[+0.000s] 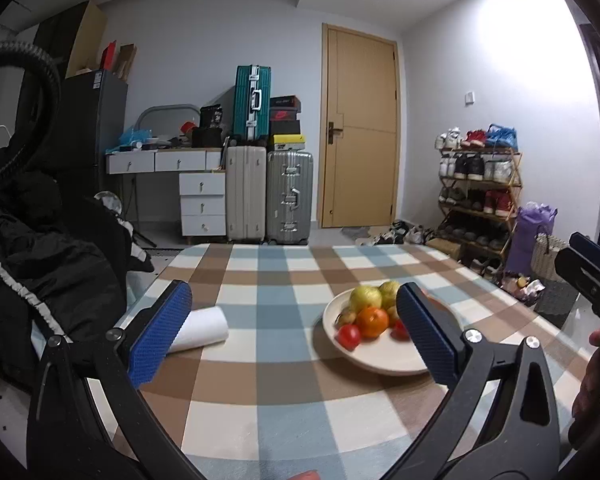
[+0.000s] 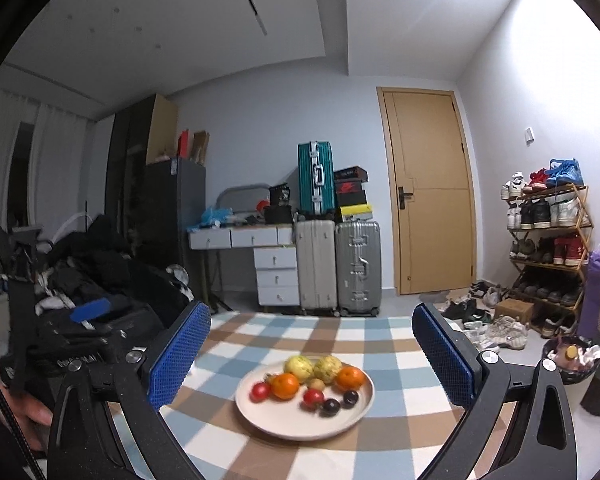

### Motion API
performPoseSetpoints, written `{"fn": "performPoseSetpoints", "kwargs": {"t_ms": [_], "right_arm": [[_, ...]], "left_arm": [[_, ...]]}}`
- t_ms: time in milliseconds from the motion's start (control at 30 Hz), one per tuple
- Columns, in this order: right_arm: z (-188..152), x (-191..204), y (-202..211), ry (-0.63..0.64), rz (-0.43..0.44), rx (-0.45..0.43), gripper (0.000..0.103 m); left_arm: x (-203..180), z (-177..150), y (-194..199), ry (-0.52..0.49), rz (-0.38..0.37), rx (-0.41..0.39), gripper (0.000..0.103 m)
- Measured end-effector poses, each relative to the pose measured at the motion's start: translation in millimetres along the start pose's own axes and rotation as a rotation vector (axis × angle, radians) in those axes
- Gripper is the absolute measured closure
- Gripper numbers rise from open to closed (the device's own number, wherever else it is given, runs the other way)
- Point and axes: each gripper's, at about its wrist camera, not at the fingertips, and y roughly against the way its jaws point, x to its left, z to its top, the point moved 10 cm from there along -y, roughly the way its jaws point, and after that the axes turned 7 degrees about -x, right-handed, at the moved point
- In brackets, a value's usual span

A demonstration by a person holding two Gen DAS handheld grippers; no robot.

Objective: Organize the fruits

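Both tongs spread wide, empty, held above table (image 2: 340,336). Left tongs (image 1: 294,330); right tongs (image 2: 312,354). Plate (image 2: 260,416) with fruits (image 2: 286,385) on checked cloth: dead ahead of right tongs, centred between fingers; ahead and to right of left tongs, partly behind right finger. Right likely nearer, better lined up. White roll (image 1: 204,328) just beside left finger.
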Motion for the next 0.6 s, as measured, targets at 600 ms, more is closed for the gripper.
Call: {"fn": "performPoseSetpoints", "kwargs": {"t_ms": [600], "right_arm": [[-75, -17, -38, 0.006, -0.029, 0.175, 0.000]], "left_arm": [[-9, -43, -39, -0.017, -0.029, 0.095, 0.001]]}}
